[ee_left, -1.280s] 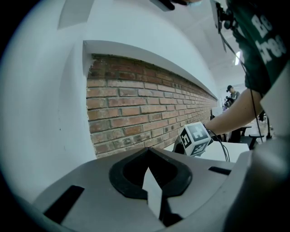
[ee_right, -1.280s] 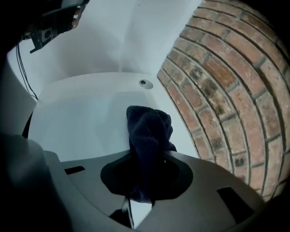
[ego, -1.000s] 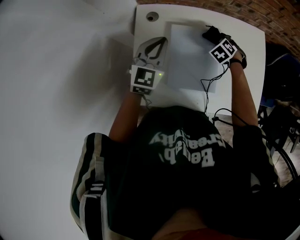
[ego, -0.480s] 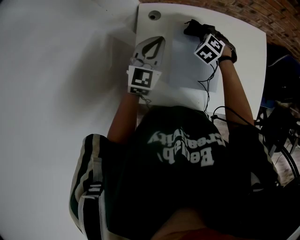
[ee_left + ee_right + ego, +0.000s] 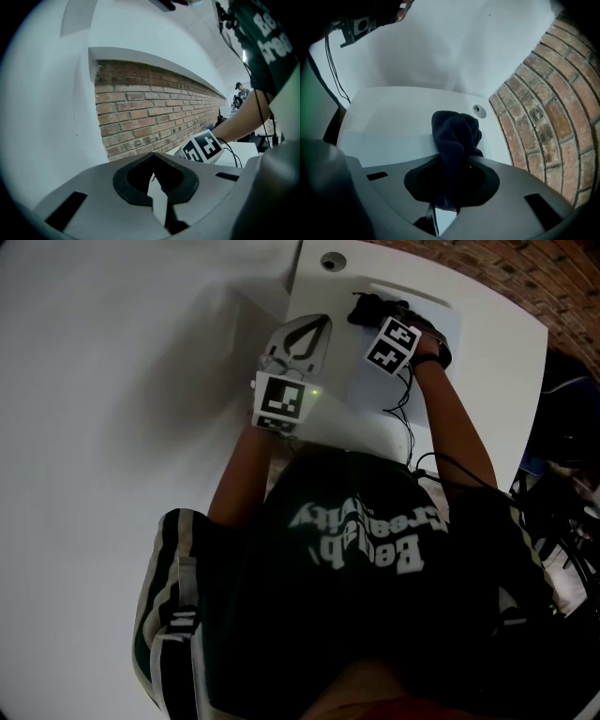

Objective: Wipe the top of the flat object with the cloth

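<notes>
Cloth (image 5: 454, 133), dark and bunched into a thick wad, is pinched between the 2 jaws of the right gripper (image 5: 450, 164), which are closed on its lower end while the rest bulges out ahead of them. From where the person stands, that wad (image 5: 368, 307) presses down on the far left corner of the flat object (image 5: 370, 381), a pale rectangular panel lying flat on the white table (image 5: 497, 362). In the right gripper view the panel (image 5: 384, 147) shows as a slightly bluish sheet with its far edge running just behind the cloth. A small round hole (image 5: 332, 261) in the tabletop sits just beyond that corner, near the brick wall (image 5: 553, 108).

The right gripper (image 5: 378, 320) reaches out over the panel with its marker cube (image 5: 392, 343) facing up, and thin cables (image 5: 408, 418) trail back from it along the person's forearm.

The left gripper (image 5: 323, 322) is over the table just beside the panel's left edge, pointing away from the person toward the brick wall (image 5: 154, 108). Its 2 jaws (image 5: 152, 157) meet at their tips with nothing gripped between them. Whether it rests on the table or hovers, I cannot tell. The right gripper's cube (image 5: 202, 147) shows just past those tips
</notes>
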The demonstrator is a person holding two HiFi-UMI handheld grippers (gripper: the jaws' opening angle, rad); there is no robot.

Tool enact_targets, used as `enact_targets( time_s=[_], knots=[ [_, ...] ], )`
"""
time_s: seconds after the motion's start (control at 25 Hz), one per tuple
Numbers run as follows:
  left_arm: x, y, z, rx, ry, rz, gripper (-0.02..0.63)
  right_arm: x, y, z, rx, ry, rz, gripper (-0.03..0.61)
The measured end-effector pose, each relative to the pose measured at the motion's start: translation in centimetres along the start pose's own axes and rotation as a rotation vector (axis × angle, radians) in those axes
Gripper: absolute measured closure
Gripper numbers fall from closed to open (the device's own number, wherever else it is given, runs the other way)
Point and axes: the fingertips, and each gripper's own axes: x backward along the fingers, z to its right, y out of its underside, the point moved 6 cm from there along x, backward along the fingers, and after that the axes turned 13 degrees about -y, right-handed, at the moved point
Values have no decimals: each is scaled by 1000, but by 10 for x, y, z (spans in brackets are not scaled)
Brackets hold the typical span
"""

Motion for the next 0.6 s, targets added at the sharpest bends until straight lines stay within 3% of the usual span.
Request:
enact_targets(
  time_s=[0.28, 0.6],
  knots=[
    [-2, 4, 7, 7, 20, 14, 617, 8, 11, -1, -32, 4, 15, 522],
    [-19, -6, 36, 24, 103, 67, 617, 31, 111, 13, -193, 56, -90, 523]
  ],
)
